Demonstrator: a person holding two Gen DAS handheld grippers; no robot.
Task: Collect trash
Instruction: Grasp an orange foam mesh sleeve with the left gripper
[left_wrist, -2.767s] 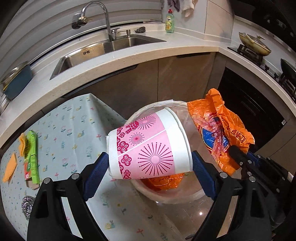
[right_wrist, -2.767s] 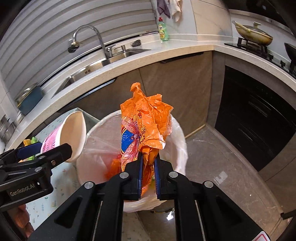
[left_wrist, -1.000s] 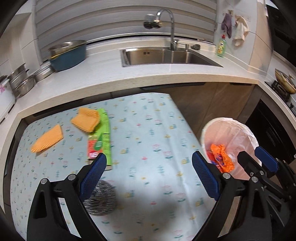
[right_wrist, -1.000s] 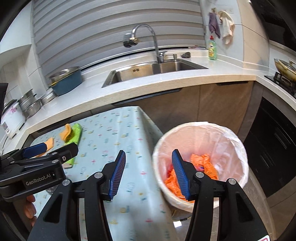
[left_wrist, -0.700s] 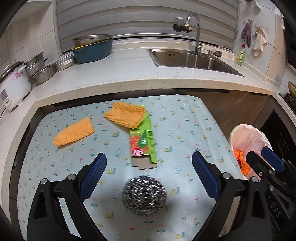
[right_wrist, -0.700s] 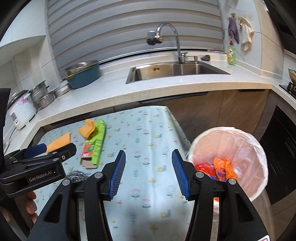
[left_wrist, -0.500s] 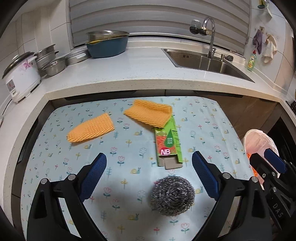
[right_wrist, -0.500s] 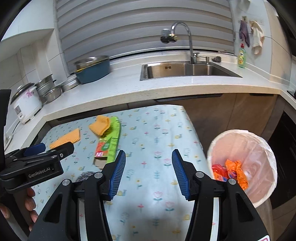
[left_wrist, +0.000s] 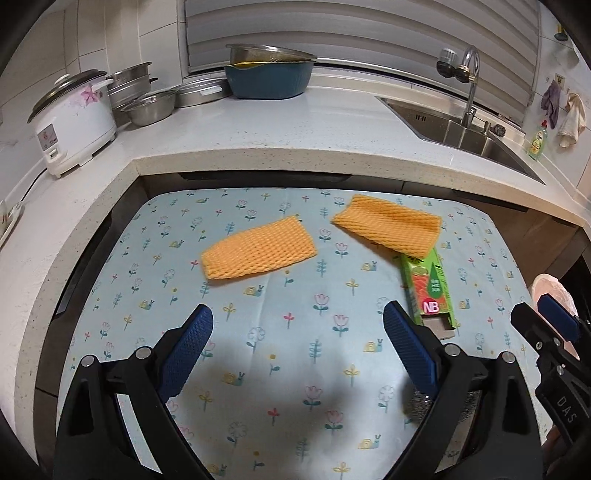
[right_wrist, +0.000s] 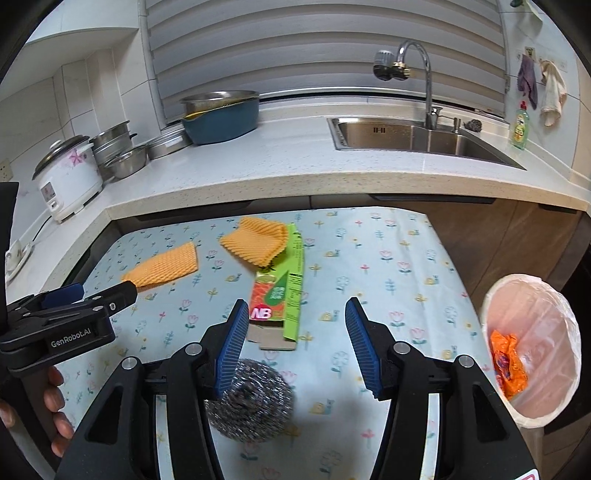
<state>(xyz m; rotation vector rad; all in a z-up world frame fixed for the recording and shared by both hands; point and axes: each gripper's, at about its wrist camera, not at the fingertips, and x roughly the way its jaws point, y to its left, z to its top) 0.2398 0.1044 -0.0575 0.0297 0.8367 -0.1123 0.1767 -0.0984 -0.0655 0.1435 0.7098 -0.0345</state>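
A pale speckled counter (right_wrist: 280, 173) wraps the room under closed grey blinds (right_wrist: 295, 48) — a steel sink (right_wrist: 417, 138) with curved tap (right_wrist: 410, 62) set in it. White wall tiles (left_wrist: 110, 40) at left; brown cabinet fronts (right_wrist: 491, 240) below.

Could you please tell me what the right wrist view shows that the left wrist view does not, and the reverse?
Only the right wrist view shows inside the lined trash bin, with the orange wrapper at its bottom, and the whole steel scourer. Only the left wrist view shows the left claw head-on, wide open and empty. Both show two orange foam nets, the green carton, and the right claw, jaws opening, nothing between them.
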